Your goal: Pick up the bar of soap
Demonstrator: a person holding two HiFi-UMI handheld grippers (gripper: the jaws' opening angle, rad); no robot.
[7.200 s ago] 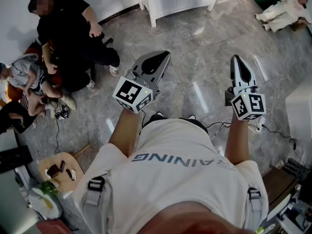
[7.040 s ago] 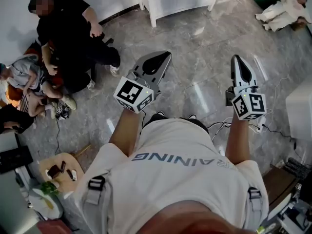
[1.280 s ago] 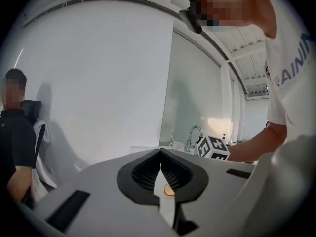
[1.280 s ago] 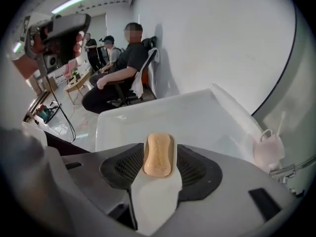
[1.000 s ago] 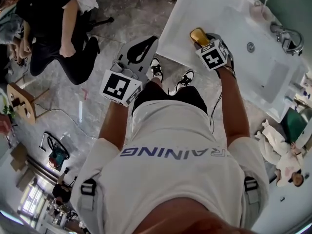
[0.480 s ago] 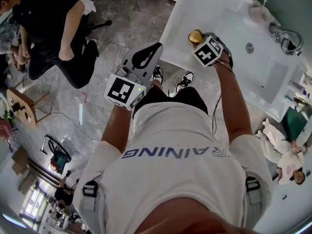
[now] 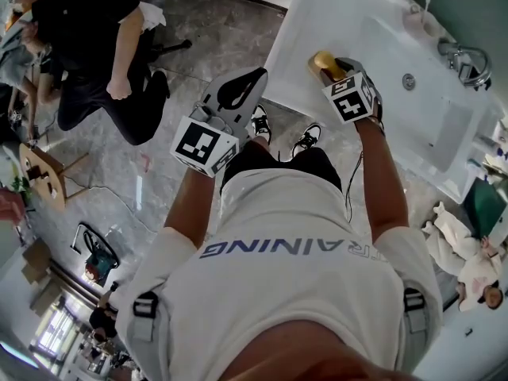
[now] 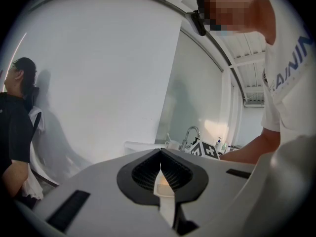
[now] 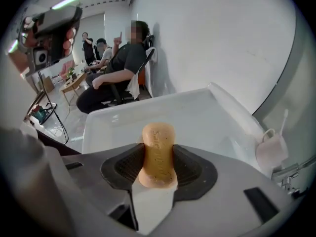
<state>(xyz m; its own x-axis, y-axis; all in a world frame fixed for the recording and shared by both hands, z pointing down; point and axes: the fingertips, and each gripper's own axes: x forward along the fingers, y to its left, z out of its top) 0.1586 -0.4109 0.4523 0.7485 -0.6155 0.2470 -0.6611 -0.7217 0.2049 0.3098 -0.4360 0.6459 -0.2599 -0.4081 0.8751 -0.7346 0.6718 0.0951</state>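
Two tools, one busy — right tool [image 9: 158,171], jaws just drawn closer, clamped across the narrow sides of the bar of soap [image 9: 158,142], upright above the white surface [image 7: 317,22], likely for a sure lift; left tool [image 8: 160,169] closed tight, empty, off aside.

Right gripper [image 9: 158,168]: jaws have just been closing, and the ribbed black pads press on both sides of the bar of soap [image 9: 158,143]. The bar is orange, upright on its narrow edge, with a stamped face. White surface [image 9: 197,117] lies beyond. A pale cup [image 9: 270,149] with a thin stick stands at its right edge. A seated person [image 9: 116,70] is past the far left corner.
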